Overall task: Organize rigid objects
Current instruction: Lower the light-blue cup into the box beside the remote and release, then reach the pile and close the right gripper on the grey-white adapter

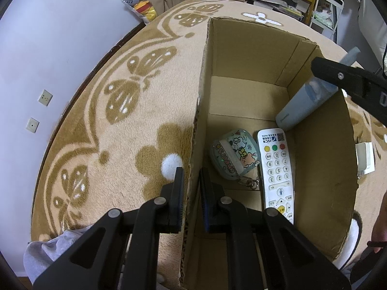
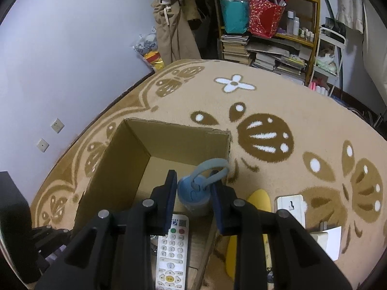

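Cardboard box [image 1: 321, 169] stands open-topped on a tan rug [image 1: 101, 125] patterned with brown butterflies and flowers, and three things lie inside it. A white remote control [image 1: 275, 169] lies flat on the box floor, keypad up, and just beside it on its left lies a pale green pouch [image 1: 233, 155] printed with cartoon animals, a metal clip hanging from its near end. A blue-grey bottle [image 1: 297, 106] leans tilted against the box's right wall, its looped blue strap uppermost. The right gripper [image 2: 193, 193] reaches in from above with its jaws either side of the bottle's cap; whether both pads press on it I cannot tell. The left gripper [image 1: 189, 193] straddles the box's left wall, one finger outside over the rug and one inside, the jaws slightly spread and the cardboard edge between them. On the rug outside the box's right wall, in the right wrist view, lie a yellow object [image 2: 260, 199] and a white block [image 2: 290, 209].
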`<act>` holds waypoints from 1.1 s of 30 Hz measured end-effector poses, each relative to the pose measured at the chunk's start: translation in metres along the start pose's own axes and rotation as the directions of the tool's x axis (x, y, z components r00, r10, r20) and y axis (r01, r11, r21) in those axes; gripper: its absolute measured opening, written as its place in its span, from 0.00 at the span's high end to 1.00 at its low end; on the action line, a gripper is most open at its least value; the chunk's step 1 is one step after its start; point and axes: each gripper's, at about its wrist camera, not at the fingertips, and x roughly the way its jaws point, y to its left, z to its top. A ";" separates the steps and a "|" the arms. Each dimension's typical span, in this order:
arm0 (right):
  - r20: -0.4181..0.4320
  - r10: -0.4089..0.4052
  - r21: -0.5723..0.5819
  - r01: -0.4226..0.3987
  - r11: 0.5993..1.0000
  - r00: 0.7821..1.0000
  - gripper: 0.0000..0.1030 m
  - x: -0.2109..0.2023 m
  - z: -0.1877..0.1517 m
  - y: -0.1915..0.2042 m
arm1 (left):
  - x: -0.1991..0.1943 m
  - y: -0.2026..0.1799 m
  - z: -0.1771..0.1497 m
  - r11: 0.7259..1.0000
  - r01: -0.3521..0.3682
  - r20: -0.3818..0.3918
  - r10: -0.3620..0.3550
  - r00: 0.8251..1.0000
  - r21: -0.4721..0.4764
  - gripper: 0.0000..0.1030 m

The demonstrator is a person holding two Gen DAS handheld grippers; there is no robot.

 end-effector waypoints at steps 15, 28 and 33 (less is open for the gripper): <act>0.089 -0.017 0.015 0.016 1.000 0.996 0.25 -0.045 0.008 -0.020 | -0.001 0.000 0.000 1.000 -0.001 0.000 0.001 1.000 0.004 0.88; 0.050 -0.101 -0.002 0.101 0.995 0.994 0.24 -0.055 -0.020 -0.061 | -0.001 0.001 0.000 1.000 0.001 0.000 -0.001 1.000 0.004 0.88; 0.051 -0.142 0.031 0.140 0.990 0.989 0.24 -0.057 -0.038 -0.084 | -0.001 0.000 0.000 1.000 0.000 0.000 0.000 1.000 0.005 0.88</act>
